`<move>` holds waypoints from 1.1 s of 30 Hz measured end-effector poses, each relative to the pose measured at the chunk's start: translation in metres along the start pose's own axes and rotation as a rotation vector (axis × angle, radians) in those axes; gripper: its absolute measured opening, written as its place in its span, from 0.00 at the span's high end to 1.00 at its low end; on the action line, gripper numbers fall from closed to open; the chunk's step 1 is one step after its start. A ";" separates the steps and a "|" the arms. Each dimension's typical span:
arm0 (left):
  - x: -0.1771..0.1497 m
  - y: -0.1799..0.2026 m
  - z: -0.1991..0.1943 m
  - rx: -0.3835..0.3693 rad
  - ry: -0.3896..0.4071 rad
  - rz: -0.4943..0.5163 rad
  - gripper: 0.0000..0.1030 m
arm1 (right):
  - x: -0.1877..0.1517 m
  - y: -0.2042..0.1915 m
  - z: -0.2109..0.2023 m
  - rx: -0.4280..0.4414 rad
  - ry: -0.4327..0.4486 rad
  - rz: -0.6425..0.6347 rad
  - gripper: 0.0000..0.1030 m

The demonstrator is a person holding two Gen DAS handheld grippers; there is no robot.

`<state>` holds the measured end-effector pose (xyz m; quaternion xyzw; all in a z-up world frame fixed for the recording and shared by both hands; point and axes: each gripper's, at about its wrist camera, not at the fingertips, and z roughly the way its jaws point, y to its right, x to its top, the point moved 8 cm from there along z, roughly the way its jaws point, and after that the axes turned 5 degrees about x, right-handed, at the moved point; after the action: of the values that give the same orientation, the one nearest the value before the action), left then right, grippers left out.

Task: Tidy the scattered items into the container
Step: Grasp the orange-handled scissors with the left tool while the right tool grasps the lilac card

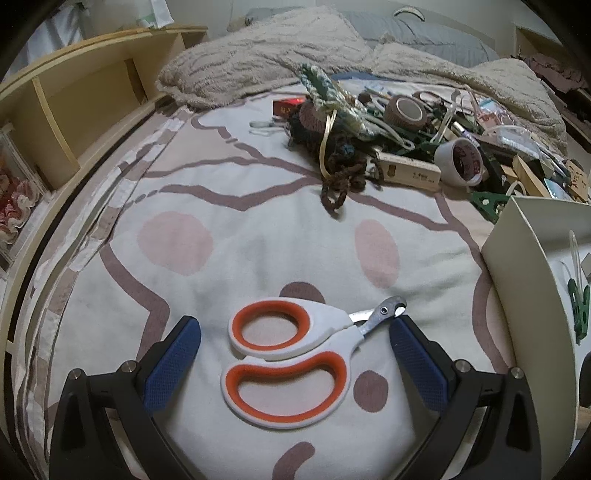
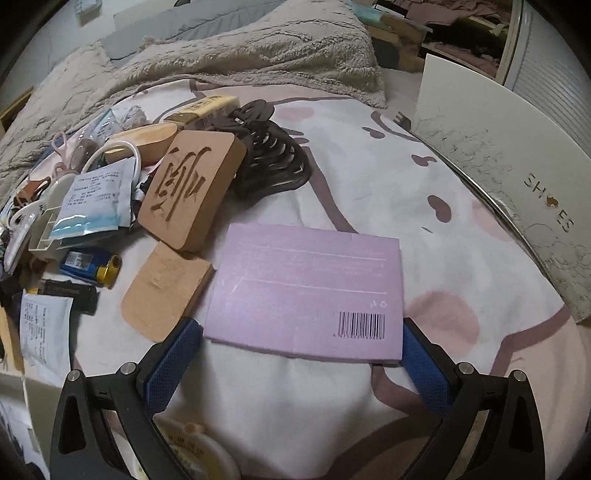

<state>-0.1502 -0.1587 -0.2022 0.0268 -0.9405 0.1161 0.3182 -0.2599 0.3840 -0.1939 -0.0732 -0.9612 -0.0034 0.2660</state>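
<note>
The scissors (image 1: pixel 286 360) lie flat in the middle of the bed cover (image 1: pixel 258 240), between the wide-open left gripper (image 1: pixel 295 354), and look hard, light and best pinched across the white handles, while the right gripper (image 2: pixel 303 354) gapes around a stiff purple box (image 2: pixel 306 288).

Bed sheet (image 1: pixel 258 236), cream with mauve lines and pink blotches, covers bed. Fluffy beige blanket (image 1: pixel 258 59) bunched along far edge of bed; grey pillow (image 1: pixel 424 33) behind it. Wooden shelf unit (image 1: pixel 85 99) runs along left edge of bed, open compartments facing bed. Clear box with red-white frilled fabric (image 1: pixel 16 199) beside shelf's near end. In right wrist view, ribbed white unit (image 2: pixel 546 74) stands past far right corner of bed.
</note>
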 end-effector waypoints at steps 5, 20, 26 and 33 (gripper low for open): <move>0.003 0.005 -0.003 -0.003 0.029 0.021 0.15 | 0.006 0.001 0.003 -0.001 -0.001 0.015 0.00; 0.005 0.013 -0.010 -0.049 0.061 0.038 0.38 | 0.004 0.006 -0.005 0.085 0.087 0.052 0.07; 0.004 0.014 -0.011 -0.051 0.059 0.034 0.38 | -0.004 0.006 -0.012 0.098 0.088 0.039 0.07; 0.005 0.013 -0.012 -0.048 0.060 0.018 0.38 | -0.014 0.010 -0.028 0.136 0.107 0.042 0.07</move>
<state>-0.1485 -0.1433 -0.1925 0.0073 -0.9333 0.0973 0.3456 -0.2318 0.3910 -0.1772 -0.0747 -0.9419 0.0633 0.3213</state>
